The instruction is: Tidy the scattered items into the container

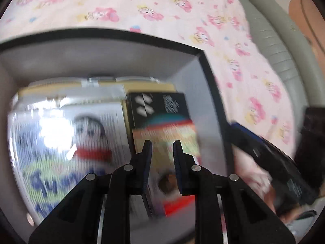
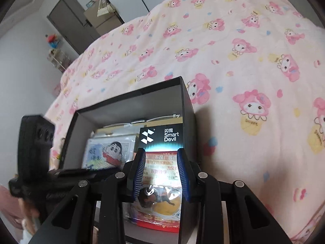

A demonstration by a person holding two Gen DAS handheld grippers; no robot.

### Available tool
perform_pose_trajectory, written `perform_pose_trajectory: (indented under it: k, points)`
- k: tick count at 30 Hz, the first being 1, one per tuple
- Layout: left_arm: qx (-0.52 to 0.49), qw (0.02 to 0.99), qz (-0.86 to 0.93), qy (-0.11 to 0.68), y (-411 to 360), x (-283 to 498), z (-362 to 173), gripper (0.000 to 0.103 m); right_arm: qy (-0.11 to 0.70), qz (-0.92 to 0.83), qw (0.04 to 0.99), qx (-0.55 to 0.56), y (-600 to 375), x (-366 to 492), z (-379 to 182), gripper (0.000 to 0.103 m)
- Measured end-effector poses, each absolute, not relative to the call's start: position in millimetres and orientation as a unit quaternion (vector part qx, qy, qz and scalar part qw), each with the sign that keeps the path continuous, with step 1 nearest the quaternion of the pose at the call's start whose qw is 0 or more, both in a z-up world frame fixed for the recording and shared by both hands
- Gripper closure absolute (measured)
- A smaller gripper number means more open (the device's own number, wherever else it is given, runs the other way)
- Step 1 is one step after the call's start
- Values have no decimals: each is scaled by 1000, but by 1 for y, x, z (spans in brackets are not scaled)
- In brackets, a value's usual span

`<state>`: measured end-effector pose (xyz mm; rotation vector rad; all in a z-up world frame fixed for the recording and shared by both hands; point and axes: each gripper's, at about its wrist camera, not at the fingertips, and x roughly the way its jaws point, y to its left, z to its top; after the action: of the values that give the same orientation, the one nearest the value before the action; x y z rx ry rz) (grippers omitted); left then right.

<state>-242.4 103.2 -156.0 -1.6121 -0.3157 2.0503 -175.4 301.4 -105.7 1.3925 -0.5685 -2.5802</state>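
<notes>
A black box with grey inner walls [image 1: 101,33] [image 2: 130,93] stands on the bed. Inside it lie a clear packet with a cartoon boy [image 1: 71,142] [image 2: 109,152], a black SmartDevil carton [image 1: 158,107] [image 2: 162,137] and a red and orange snack pouch [image 1: 172,138] [image 2: 160,203] by the right wall. My left gripper [image 1: 162,148] hovers over the pouch, open a little, with nothing between its pads. My right gripper [image 2: 161,162] hangs above the same pouch, jaws slightly apart and empty. The left view is blurred.
The pink cartoon-print blanket [image 2: 243,71] covers the bed around the box. A grey padded bed edge [image 1: 274,50] runs along the right of the left wrist view. A dark door [image 2: 67,20] and a small shelf [image 2: 56,57] stand beyond the bed. A hand shows low left [image 2: 28,215].
</notes>
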Motion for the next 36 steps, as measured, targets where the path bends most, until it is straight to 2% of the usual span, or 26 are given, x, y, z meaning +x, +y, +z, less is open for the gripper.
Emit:
perform_pose_trajectory:
  k: [6, 11, 13, 15, 22, 28, 36]
  points:
    - [-614, 234, 749, -85, 131, -252, -174, 84, -179, -865, 78, 462, 299, -172, -104, 75]
    - [-638, 267, 713, -113, 133, -239, -180, 84, -190, -858, 81, 470, 301, -175, -107, 75]
    - [-612, 238, 747, -102, 121, -233, -167, 84, -176, -860, 78, 472, 296, -174, -106, 75]
    - [-604, 218, 757, -124, 104, -233, -161, 84, -158, -863, 88, 472, 286, -172, -105, 75]
    - [-612, 193, 757, -125, 78, -241, -172, 84, -81, -833, 158, 524, 225, -181, -127, 75]
    - [-620, 200, 752, -98, 99, -245, -177, 84, -64, -807, 122, 574, 219, -188, -158, 75]
    - [-646, 201, 731, -87, 96, -229, -178, 84, -41, -799, 127, 587, 215, -178, -166, 74]
